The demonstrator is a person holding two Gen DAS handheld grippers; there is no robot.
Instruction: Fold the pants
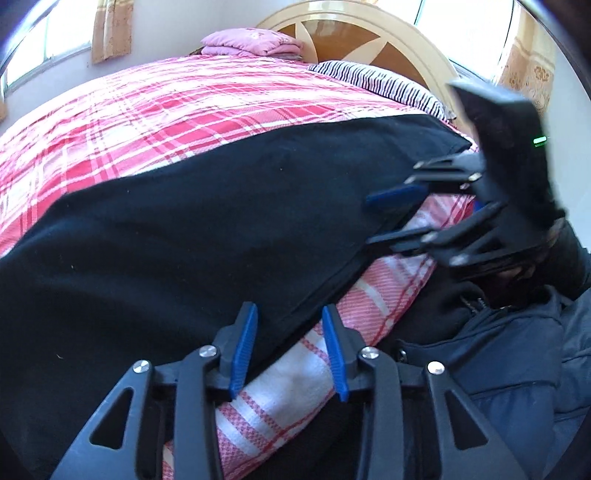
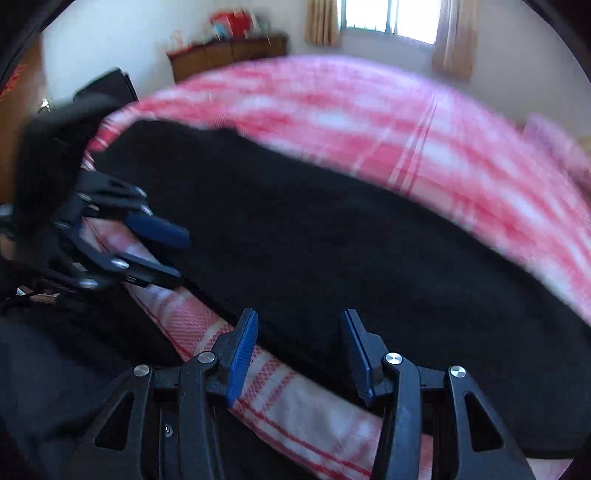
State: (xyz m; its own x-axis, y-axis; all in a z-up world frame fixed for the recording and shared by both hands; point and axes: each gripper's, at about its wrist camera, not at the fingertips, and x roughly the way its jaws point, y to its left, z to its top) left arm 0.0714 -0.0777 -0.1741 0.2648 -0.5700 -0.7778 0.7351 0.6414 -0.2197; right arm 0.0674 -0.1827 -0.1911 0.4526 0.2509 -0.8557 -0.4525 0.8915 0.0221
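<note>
Pink plaid bedspread (image 1: pixel 184 110) under black pants (image 1: pixel 221 206)

Domestic bedroom: bed with pink plaid cover (image 1: pixel 155 110), rounded wooden headboard (image 1: pixel 373 40), curtained window (image 2: pixel 388 18), wooden cabinet (image 2: pixel 229 55).

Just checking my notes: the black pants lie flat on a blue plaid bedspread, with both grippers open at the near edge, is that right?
Not quite. The bedspread is pink and red plaid, not blue, as the left wrist view shows. The rest holds: the black pants lie flat, with the left gripper and the right gripper open at the near edge.
</note>
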